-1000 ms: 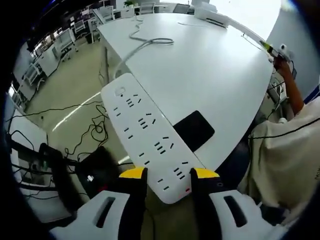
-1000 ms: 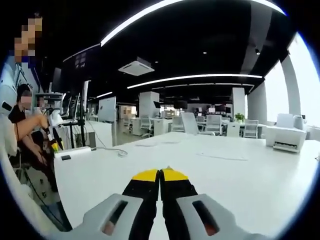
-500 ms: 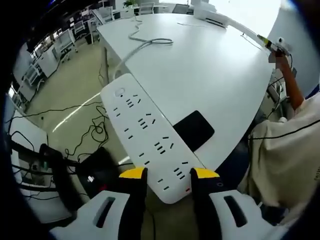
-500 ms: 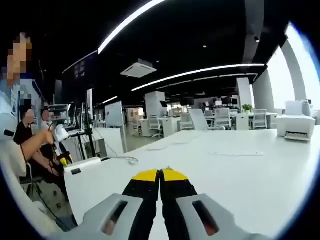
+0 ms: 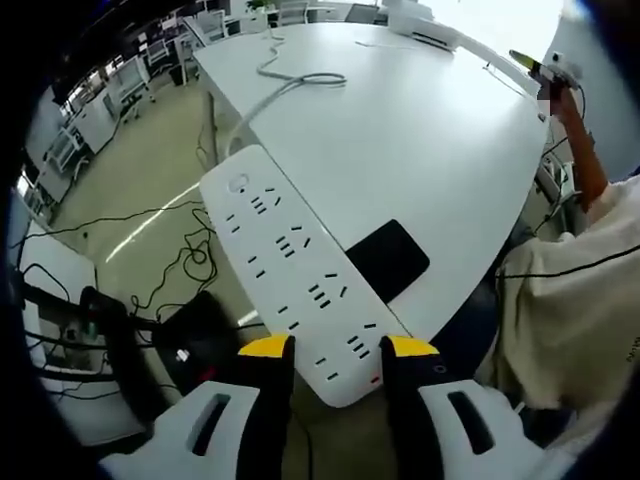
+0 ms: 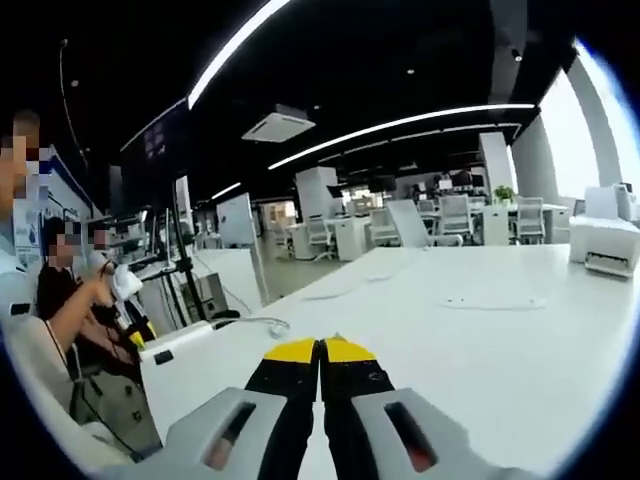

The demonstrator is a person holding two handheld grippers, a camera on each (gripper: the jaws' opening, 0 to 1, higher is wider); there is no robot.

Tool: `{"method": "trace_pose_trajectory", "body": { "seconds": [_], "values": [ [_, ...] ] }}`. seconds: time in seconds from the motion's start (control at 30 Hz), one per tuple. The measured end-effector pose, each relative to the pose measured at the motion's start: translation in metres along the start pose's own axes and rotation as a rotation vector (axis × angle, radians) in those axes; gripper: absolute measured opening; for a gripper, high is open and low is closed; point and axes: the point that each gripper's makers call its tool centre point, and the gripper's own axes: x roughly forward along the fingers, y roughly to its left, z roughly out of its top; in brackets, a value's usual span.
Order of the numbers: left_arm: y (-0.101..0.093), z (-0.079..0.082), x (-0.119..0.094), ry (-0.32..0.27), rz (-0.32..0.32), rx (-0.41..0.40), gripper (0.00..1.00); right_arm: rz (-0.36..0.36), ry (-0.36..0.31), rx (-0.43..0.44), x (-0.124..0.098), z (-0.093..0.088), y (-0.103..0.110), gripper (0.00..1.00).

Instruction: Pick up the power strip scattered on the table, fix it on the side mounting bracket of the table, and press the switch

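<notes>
In the left gripper view, the left gripper (image 5: 336,352) pinches the near end of the white power strip (image 5: 292,270) between its two yellow-tipped jaws. The strip runs up and to the left away from the jaws, held out past the edge of the white table (image 5: 430,140), its socket face turned to the camera, with a round switch (image 5: 238,184) at its far end. Its white cable (image 5: 285,90) leaves that far end, climbs onto the tabletop and lies there in a loose loop. Just right of the strip, a flat black pad (image 5: 388,261) sits on the table near its edge. Below and to the left, black cords (image 5: 170,255) trail over the pale floor. On the right, a person in a light top (image 5: 570,300) stands beside the table with an arm raised.

In the right gripper view, the right gripper (image 6: 320,350) has its yellow tips pressed together with nothing between them, over the white tabletop (image 6: 480,340). Farther off to the left, a white cable (image 6: 258,323) lies near the table's corner, and seated people (image 6: 75,310) are beyond the edge. At the far right a white printer (image 6: 605,245) stands on the table; desks and chairs (image 6: 440,215) are in the distance under long ceiling lights (image 6: 400,125)
</notes>
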Motion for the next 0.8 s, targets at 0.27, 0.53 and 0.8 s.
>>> {"method": "trace_pose_trajectory", "body": {
  "seconds": [0.27, 0.53, 0.8],
  "values": [
    [0.000, 0.001, 0.000, 0.009, 0.001, -0.005, 0.40, 0.013, 0.063, 0.004, 0.022, 0.010, 0.008, 0.00],
    [0.000, 0.001, 0.000, 0.005, -0.001, -0.008, 0.40, 0.075, 0.106, -0.031, 0.048, 0.019, 0.031, 0.00],
    [0.001, 0.002, 0.001, 0.006, -0.012, -0.010, 0.40, 0.154, 0.140, -0.052, 0.075, 0.024, 0.060, 0.00]
  ]
}}
